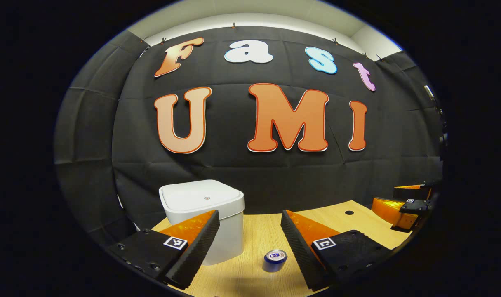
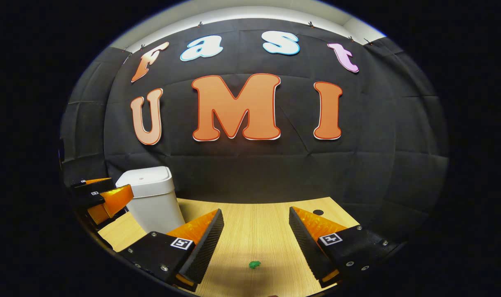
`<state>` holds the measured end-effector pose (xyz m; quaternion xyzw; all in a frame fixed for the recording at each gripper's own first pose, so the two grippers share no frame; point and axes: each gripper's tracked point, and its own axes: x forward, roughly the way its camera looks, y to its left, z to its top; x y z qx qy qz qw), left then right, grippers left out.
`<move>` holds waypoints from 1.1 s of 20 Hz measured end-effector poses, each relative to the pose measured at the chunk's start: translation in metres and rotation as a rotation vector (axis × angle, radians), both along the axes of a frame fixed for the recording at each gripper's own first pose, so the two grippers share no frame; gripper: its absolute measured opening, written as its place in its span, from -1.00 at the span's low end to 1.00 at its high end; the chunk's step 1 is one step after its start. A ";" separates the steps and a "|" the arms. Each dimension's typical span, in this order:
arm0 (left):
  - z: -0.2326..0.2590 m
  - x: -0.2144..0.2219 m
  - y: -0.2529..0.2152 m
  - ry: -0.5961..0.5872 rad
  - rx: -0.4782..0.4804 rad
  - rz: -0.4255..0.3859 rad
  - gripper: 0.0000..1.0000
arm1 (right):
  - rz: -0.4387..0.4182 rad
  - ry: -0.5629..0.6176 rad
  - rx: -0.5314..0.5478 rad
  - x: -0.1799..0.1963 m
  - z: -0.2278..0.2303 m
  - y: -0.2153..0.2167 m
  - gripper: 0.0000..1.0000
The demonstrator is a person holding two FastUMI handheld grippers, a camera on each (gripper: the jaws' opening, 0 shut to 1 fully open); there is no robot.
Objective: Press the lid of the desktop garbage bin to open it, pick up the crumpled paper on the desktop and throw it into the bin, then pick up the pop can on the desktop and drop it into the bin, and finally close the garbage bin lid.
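No readable text on the bin (image 1: 203, 214) or can (image 1: 275, 260).

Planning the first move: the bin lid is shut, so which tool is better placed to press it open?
Left, probably. In the left gripper view the white bin stands right behind the open left tool; in the right gripper view the right tool faces bare tabletop, with the bin off to one side.

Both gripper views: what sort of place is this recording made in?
Most likely a staged recording booth, not a real home: black cloth wall draped behind a small wooden desktop, set with a white lidded garbage bin and a pop can. Both the left gripper and right gripper are open.
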<state>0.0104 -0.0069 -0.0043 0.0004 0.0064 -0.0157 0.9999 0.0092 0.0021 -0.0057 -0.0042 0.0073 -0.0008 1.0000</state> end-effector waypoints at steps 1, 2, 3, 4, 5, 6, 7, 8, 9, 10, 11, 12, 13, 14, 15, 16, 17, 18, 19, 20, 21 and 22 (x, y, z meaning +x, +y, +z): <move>0.001 0.001 0.000 -0.002 -0.002 -0.001 0.89 | 0.001 0.001 0.000 0.001 0.000 0.000 0.90; 0.000 0.002 0.000 -0.002 -0.001 0.000 0.89 | 0.001 0.003 0.001 0.001 -0.001 0.000 0.90; 0.001 0.003 0.000 -0.003 0.001 0.001 0.89 | 0.002 0.003 0.003 0.001 0.000 0.000 0.90; 0.001 0.003 0.000 -0.004 0.002 0.003 0.89 | 0.000 0.004 0.001 0.002 -0.001 -0.001 0.90; 0.002 0.005 0.001 -0.005 0.002 0.004 0.89 | -0.001 0.005 -0.001 0.003 -0.001 -0.001 0.90; 0.000 0.004 0.002 -0.004 0.004 0.008 0.89 | -0.001 0.007 -0.002 0.004 -0.001 -0.001 0.90; 0.000 0.006 0.002 -0.001 0.005 0.006 0.89 | -0.002 0.007 -0.002 0.005 -0.001 -0.002 0.90; -0.002 0.008 -0.001 0.007 0.004 -0.005 0.89 | -0.005 0.007 -0.001 0.006 -0.001 -0.003 0.90; -0.005 0.010 -0.005 0.015 -0.002 -0.024 0.88 | -0.005 0.006 0.000 0.007 0.000 -0.003 0.90; -0.005 0.011 -0.008 0.020 -0.010 -0.039 0.77 | -0.004 0.007 -0.001 0.008 0.000 -0.003 0.90; -0.004 0.011 -0.009 0.019 -0.018 -0.050 0.73 | -0.001 0.010 -0.004 0.009 -0.001 -0.003 0.90; -0.004 0.012 -0.006 0.013 -0.025 -0.035 0.38 | -0.002 0.011 -0.008 0.010 -0.001 -0.003 0.90; -0.005 0.015 -0.008 0.019 -0.024 -0.049 0.02 | -0.001 0.011 -0.010 0.011 -0.001 -0.003 0.90; -0.008 0.017 -0.006 0.036 -0.006 -0.040 -0.38 | 0.001 0.012 -0.012 0.012 0.000 -0.004 0.90; -0.011 0.017 0.003 0.049 0.015 0.004 -0.51 | 0.004 0.012 -0.015 0.013 0.000 -0.004 0.90; -0.014 0.028 0.014 0.058 0.023 0.035 -0.96 | 0.005 0.014 -0.019 0.014 -0.001 -0.005 0.90; -0.013 0.031 0.021 0.063 0.006 0.049 -1.00 | 0.008 0.014 -0.021 0.015 0.000 -0.006 0.90; -0.012 0.038 0.023 0.068 -0.026 0.044 -1.00 | 0.008 0.012 -0.023 0.016 0.001 -0.006 0.90; -0.010 0.044 0.030 0.075 -0.054 0.053 -1.00 | 0.008 0.010 -0.026 0.018 0.002 -0.008 0.90; -0.004 0.053 0.048 0.070 -0.059 0.107 -1.00 | 0.008 0.008 -0.030 0.019 0.002 -0.010 0.90; 0.002 0.063 0.067 0.064 -0.050 0.152 -1.00 | 0.006 0.007 -0.031 0.020 0.003 -0.012 0.90; 0.007 0.074 0.082 0.070 -0.033 0.177 -1.00 | 0.006 0.007 -0.029 0.022 0.004 -0.014 0.90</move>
